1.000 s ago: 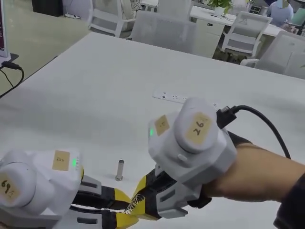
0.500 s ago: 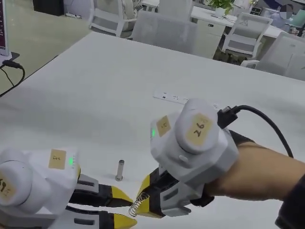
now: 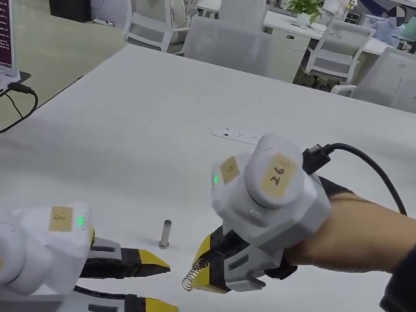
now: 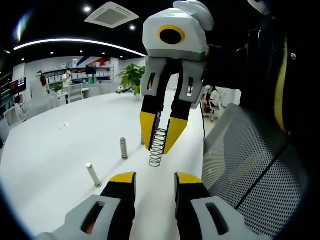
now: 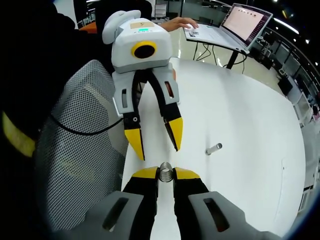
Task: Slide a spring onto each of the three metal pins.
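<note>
The right gripper (image 3: 198,268) grips a small coil spring (image 3: 192,275) between its yellow-tipped jaws, pinching it by 1 end so that the rest of the coil hangs free past the tips. In the right gripper view the spring (image 5: 165,170) sits squarely between that gripper's (image 5: 165,176) own tips. In the left gripper view it (image 4: 157,148) dangles from the right gripper (image 4: 159,143) straight ahead of the left gripper (image 4: 155,179), with a clear gap between coil and left tips.

The left gripper (image 3: 161,285) holds nothing, its jaws spread apart and pointing at the spring. Seen from the right gripper's camera, it (image 5: 156,145) faces back with its tips splayed.

A metal pin (image 3: 166,234) stands upright on the white table (image 3: 130,117), just beyond both sets of tips and touching neither. To the left of the left gripper's jaws, its own view shows a bare pin (image 4: 93,175) near the tips and a spring-wrapped pin (image 4: 123,148) a little farther ahead.

1 second ago the left gripper's tips were closed in against the spring at the right gripper's jaws. Half a second ago they were just beside it. Now the left gripper has drawn back and opened wider, while the spring stays in the right gripper's grasp.
</note>
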{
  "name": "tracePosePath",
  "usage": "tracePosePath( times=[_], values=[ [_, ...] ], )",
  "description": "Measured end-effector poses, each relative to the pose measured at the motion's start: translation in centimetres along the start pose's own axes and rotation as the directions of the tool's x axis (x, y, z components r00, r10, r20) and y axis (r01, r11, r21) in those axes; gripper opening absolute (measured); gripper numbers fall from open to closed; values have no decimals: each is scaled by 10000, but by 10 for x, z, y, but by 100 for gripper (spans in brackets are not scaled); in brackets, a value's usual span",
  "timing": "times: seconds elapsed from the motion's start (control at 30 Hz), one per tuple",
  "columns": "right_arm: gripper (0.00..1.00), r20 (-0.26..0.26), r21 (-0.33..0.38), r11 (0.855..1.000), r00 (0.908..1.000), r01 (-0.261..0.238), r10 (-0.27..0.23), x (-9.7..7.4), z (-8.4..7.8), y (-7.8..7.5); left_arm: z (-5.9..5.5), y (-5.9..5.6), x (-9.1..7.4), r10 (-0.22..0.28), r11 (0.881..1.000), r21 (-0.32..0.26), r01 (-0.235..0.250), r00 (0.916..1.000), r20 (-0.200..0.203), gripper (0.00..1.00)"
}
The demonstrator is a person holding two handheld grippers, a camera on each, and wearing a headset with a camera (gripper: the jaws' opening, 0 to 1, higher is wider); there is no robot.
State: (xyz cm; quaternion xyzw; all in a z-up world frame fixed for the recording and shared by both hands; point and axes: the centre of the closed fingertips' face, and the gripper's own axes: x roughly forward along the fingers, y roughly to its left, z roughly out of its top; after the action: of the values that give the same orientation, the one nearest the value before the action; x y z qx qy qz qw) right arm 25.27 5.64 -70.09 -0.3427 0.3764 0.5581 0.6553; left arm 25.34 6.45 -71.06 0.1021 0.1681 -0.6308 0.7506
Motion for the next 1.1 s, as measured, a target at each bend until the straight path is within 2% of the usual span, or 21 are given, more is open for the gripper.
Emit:
tracePosePath(
  times=[0.47, 1.1],
  values=[
    [8, -28, 44, 9999, 9999, 99, -99, -2, -1, -4, -4, 11, -14, 818, 9958, -422, -811, 9965, 145, 41],
    [8, -81, -70, 9998, 9998, 175, -175, -6, 3, -12, -8, 15, -31, 1661, 9835, -783, -1630, 9855, 350, 50]
  ],
)
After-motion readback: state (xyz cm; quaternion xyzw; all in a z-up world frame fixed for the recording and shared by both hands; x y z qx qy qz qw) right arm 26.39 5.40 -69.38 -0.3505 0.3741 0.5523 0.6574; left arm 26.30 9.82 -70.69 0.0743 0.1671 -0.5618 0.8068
